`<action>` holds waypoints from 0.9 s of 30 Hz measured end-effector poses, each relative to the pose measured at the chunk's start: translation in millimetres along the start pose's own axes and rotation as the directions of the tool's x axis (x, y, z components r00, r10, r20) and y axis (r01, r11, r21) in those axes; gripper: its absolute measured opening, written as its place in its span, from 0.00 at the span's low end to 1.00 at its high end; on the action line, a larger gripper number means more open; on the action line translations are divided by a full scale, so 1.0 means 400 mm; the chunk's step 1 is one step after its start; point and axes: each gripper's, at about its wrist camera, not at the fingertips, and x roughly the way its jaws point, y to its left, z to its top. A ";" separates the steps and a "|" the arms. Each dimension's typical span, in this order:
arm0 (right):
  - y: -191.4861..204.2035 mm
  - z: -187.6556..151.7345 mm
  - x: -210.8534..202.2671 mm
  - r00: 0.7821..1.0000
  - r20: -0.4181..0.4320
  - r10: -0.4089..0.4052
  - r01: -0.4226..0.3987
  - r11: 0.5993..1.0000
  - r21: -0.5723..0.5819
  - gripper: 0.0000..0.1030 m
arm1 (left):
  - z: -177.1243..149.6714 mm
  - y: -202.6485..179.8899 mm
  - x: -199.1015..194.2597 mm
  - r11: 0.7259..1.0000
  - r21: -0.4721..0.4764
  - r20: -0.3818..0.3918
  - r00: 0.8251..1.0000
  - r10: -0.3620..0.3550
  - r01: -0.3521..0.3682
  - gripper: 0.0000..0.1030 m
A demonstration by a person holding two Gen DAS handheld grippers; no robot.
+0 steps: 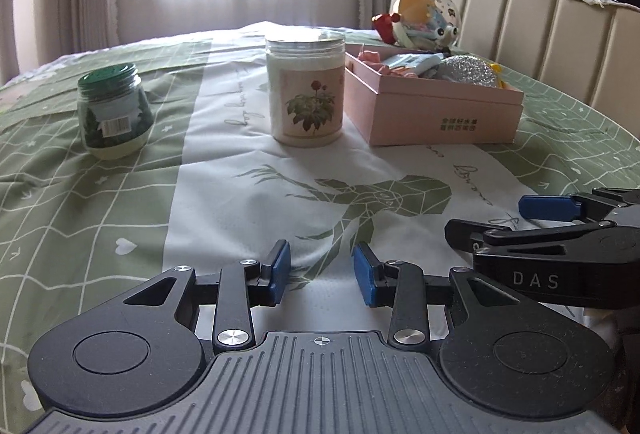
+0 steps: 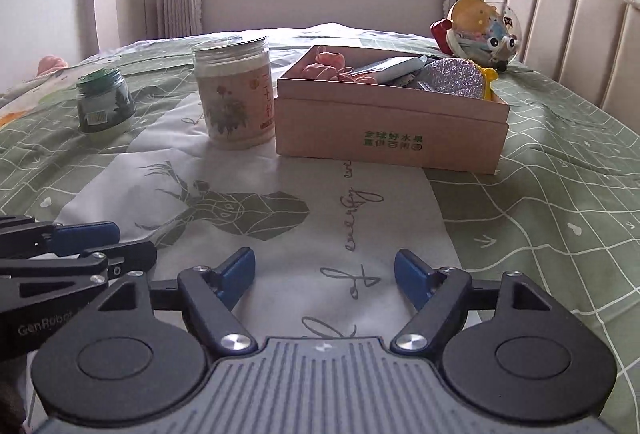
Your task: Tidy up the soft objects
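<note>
Both tools empty: left tool and right tool gape, low centre. Soft items already sit in the pink box, centre right. Your reach risks toppling the tall jar just beside it; bed is squashy.

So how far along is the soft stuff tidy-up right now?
Done: the pink box already holds a silver glitter pouch and pink fabric items. In hand: nothing; the left gripper and right gripper are open and empty. Possibly left: the toy behind the box.
</note>
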 end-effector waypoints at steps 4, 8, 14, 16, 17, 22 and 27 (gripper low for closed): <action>-0.006 -0.007 -0.004 1.000 0.017 0.011 -0.011 1.000 0.009 0.76 | -0.005 -0.031 0.002 0.998 0.049 0.009 0.999 0.049 -0.049 0.38; -0.007 -0.010 -0.006 1.000 0.027 0.013 -0.013 1.000 0.010 0.76 | -0.006 -0.037 0.003 0.997 0.042 0.010 0.998 0.066 -0.066 0.38; -0.010 -0.012 -0.006 0.999 0.034 0.021 -0.022 1.000 0.020 0.76 | -0.004 -0.024 0.004 0.999 -0.001 0.009 0.999 0.048 -0.048 0.38; -0.010 -0.012 -0.006 0.999 0.036 0.022 -0.023 1.000 0.020 0.76 | -0.004 -0.025 0.004 0.999 -0.001 0.009 0.999 0.050 -0.050 0.38; -0.012 -0.013 -0.006 0.999 0.037 0.023 -0.024 0.999 0.021 0.76 | -0.004 -0.024 0.004 0.999 0.000 0.009 0.999 0.051 -0.051 0.38; -0.012 -0.013 -0.007 0.999 0.039 0.025 -0.026 0.999 0.024 0.76 | -0.004 -0.025 0.004 0.999 0.000 0.010 0.999 0.051 -0.051 0.38; -0.014 -0.014 -0.007 0.999 0.040 0.027 -0.028 0.999 0.026 0.76 | -0.004 -0.026 0.004 0.999 0.000 0.009 0.999 0.051 -0.051 0.38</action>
